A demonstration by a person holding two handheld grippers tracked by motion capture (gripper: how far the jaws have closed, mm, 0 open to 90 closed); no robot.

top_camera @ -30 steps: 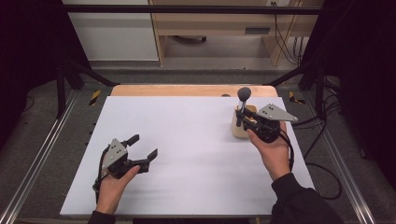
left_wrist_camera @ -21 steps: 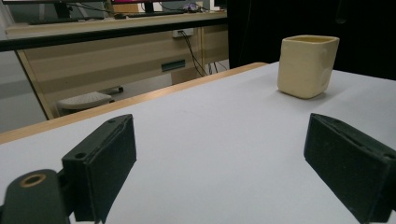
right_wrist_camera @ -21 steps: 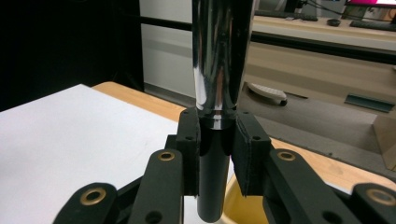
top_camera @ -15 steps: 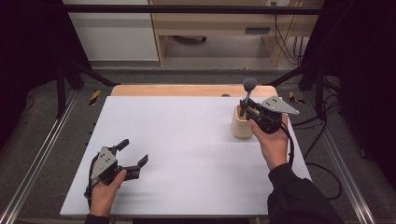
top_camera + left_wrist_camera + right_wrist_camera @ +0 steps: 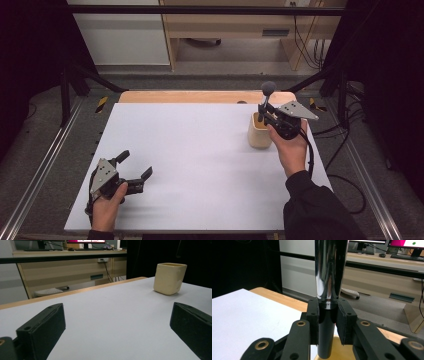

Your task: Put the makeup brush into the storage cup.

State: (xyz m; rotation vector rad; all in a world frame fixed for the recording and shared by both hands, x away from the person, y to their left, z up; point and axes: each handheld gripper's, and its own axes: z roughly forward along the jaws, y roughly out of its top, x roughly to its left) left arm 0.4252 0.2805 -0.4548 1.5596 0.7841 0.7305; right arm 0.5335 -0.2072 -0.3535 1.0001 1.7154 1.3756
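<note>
Over table [image 5: 200,150], high view:
Right gripper [image 5: 264,112]: at 2 o'clock, jaws clamped on tool [image 5: 265,97], a chrome stem with black lower part and round grey head, held upright.
Tool position: lower end over cup [image 5: 259,132] mouth; depth inside hidden.
Cup: cream, upright, touching right hand [image 5: 290,150].
Left gripper [image 5: 135,167]: at 8 o'clock, jaws wide, just been opening, nothing between them; low over sheet.

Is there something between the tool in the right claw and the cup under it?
Nothing visible blocks it. The right claw is shut on the tool, a shiny rod with a round grey head, held upright over the open mouth of the beige cup. Its lower end already sits at the cup's mouth.
</note>
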